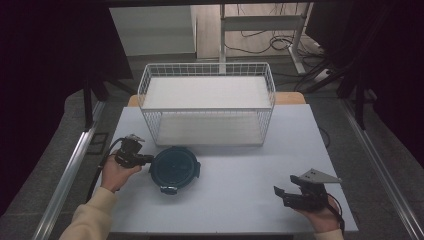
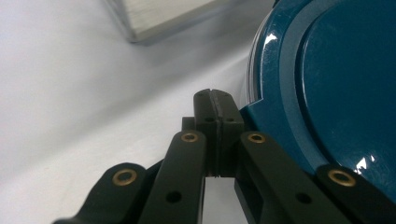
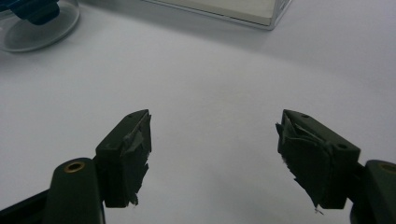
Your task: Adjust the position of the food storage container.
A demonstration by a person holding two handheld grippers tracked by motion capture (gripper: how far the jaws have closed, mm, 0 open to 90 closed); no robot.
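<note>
So far little looks settled. A round container with a dark teal lid (image 1: 174,167) sits on the pale table (image 1: 240,200), just in front of the white wire basket (image 1: 207,102) and to its left, well clear of the table's edge. The basket itself holds nothing that can be seen; its floor shows bare through the mesh.

The left gripper (image 1: 143,159) lies low at the container's left side, right up against the rim. In the left gripper view its jaws are pressed flat together with nothing between them, and the closed tip sits beside a squared tab on the lid's edge (image 2: 268,114), touching it or very nearly so; a grip on the lid itself is not what the pictures show. It looks more like a push or a nudge on the container than a lift.

The right gripper (image 1: 285,194) rests near the table's front right corner, well apart from the container. Its jaws stand partly apart, with bare table between the worn pads (image 3: 135,154), so it holds nothing. In the right gripper view the container's clear bowl (image 3: 39,28) shows far off at the top left.

Judging from how things lie, the work is at an early stage: the container is still shut and still outside the basket, and everything that involves lifting, opening or placing it remains to be done.
</note>
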